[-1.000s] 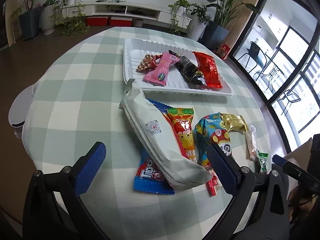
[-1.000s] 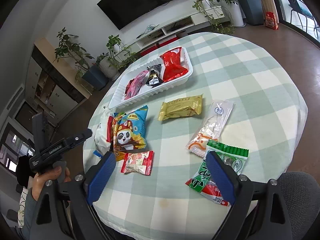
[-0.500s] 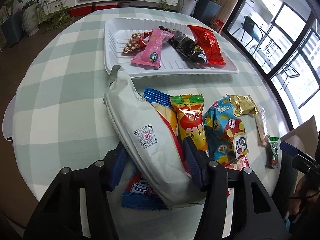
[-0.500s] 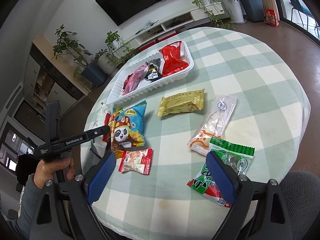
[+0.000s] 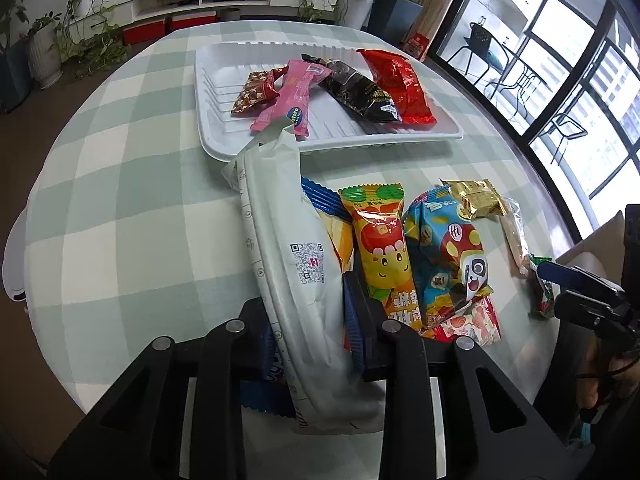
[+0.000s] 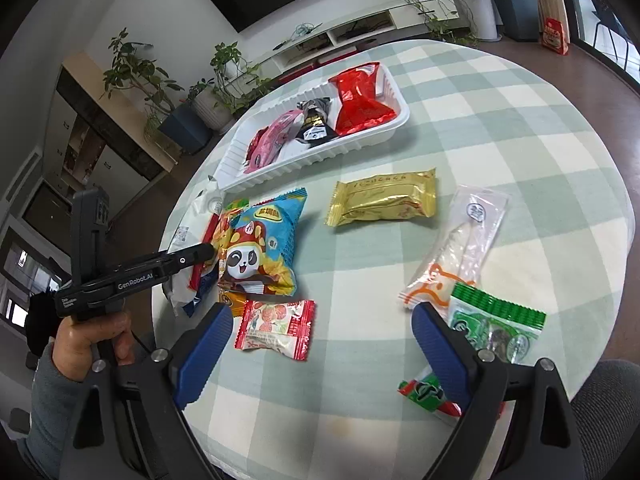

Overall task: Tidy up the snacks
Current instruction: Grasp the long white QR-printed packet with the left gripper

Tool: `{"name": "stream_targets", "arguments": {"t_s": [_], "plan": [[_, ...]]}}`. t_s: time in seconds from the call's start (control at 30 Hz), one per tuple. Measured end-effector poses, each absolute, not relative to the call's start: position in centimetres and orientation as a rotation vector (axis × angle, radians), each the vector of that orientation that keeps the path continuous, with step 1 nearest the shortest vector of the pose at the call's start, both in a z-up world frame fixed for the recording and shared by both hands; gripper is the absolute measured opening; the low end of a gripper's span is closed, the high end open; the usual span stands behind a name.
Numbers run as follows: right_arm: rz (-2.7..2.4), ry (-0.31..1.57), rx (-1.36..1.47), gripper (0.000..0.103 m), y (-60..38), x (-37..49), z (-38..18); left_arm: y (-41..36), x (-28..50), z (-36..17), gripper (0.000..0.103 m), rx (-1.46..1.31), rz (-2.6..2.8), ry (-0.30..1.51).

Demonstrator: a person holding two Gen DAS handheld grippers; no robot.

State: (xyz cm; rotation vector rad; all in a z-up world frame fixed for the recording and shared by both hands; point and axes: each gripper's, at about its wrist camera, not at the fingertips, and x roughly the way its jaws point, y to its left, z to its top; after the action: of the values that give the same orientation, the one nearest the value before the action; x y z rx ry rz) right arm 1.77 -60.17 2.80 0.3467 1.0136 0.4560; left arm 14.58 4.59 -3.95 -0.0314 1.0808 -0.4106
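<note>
Left wrist view — left gripper (image 5: 310, 336) clamps the white packet (image 5: 288, 248) (right gripper (image 6: 320, 344) spread wide).

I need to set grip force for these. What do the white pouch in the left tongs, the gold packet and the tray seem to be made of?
White pouch: matte, soft film or paper-like laminate, judging by its dull creases; which one is unclear. Gold packet: metallised foil film, shiny with crinkled highlights. Tray: white ribbed moulded plastic or foam, semi-matte; I cannot tell which.
</note>
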Motion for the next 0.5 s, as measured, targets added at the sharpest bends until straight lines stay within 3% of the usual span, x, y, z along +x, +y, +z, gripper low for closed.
{"name": "stream_targets", "arguments": {"t_s": [0.5], "plan": [[0.457,1.033,0.218,0.094,-55.1,5.0,2.5,5.1,13.7,-3.3,0.017,-0.032,-0.454,1.016]]}}
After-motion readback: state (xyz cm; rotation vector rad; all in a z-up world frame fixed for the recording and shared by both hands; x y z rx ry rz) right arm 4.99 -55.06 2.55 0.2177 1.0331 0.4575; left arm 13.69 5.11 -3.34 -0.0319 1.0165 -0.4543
